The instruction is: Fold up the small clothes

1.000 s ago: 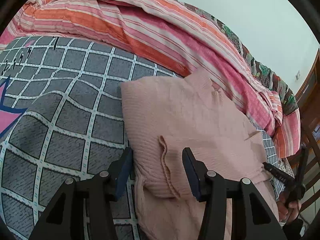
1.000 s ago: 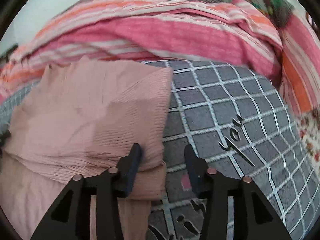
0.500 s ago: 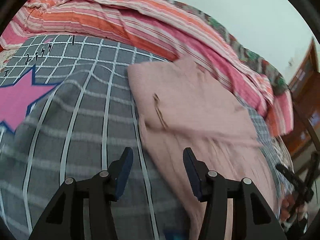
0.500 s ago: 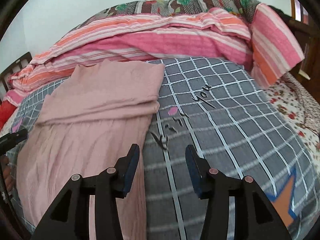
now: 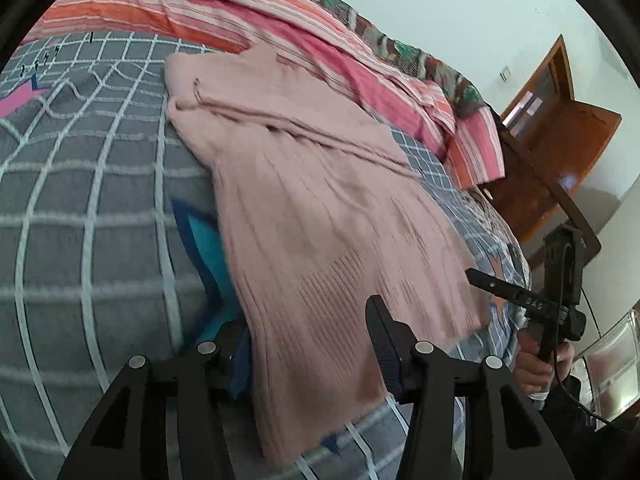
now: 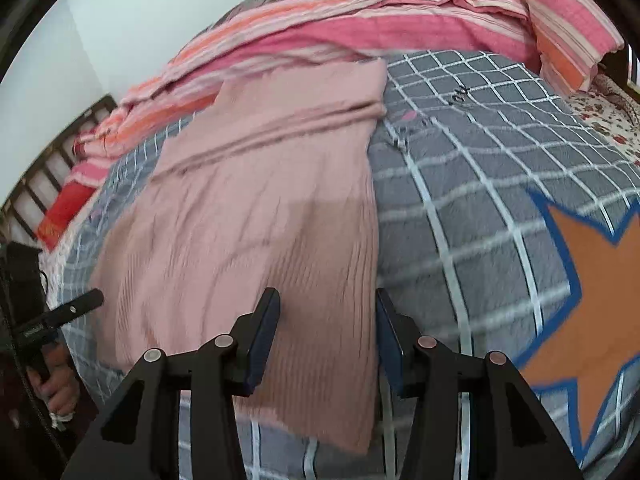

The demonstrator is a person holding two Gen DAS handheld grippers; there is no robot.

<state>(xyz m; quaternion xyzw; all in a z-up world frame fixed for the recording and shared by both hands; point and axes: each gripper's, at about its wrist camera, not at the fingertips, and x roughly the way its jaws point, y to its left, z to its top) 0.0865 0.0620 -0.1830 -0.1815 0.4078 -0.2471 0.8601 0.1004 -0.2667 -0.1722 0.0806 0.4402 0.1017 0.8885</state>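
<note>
On the grey checked bedspread [image 5: 92, 208] lies the pink knit garment [image 5: 304, 208], its far end folded over, its near hem toward both tools. Behind it, a striped pink-and-orange quilt [image 6: 360, 24] is heaped against the wall. Left gripper [image 5: 308, 344] and right gripper [image 6: 326, 336] hover at the hem, jaws apart, holding nothing.

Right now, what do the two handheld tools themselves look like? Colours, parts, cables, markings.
Both are matte black. The left tool and the right tool each have two angular fingers with dark blue pads and round silver pivot pins. Seen from the left wrist, the right tool's handle has small pale lettering, too small to read, and a thin black cable trailing off. The hand gripping it is bare.
</note>
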